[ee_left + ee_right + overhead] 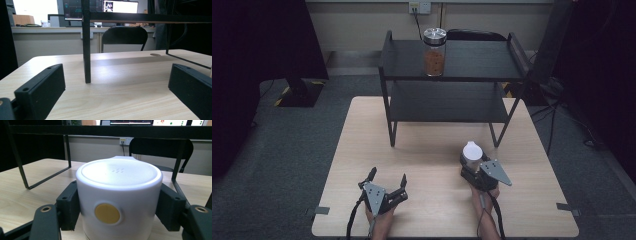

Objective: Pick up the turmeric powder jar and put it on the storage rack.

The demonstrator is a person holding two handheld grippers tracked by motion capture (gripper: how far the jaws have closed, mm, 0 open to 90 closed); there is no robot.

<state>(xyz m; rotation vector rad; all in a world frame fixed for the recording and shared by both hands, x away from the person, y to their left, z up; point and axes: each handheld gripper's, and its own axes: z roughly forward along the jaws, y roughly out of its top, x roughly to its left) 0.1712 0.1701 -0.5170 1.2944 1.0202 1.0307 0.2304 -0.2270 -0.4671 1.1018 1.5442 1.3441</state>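
A pale wooden table (pixel 432 150) seen from above, with a black two-tier metal shelf (pixel 452 75) standing across its far half. On the shelf's top tier stands a glass jar (pixel 434 52) with a silver lid and brown contents.

Near the table's front right, the right gripper (pixel 473 167) is clamped on a white container (pixel 472 152). The container stands upright on the tabletop, its long axis vertical and its flat lid facing up. It sits just in front of the shelf's right front leg, apart from it. In the right gripper view, the container (pixel 119 197) is a smooth white cylinder with a rounded lid, a small tab jutting from the lid's far edge, away from the gripper, and a round yellow button on the side facing the camera. The two black jaws press against its left and right sides, closed as far as its width allows. A hand (pixel 484 192) holds the gripper from behind.

At the front left, the left gripper (pixel 387 178) rests low on the table with its jaws spread wide and nothing between them. In the left gripper view the jaws point toward the shelf's left front leg (pixel 86 45), well short of it.
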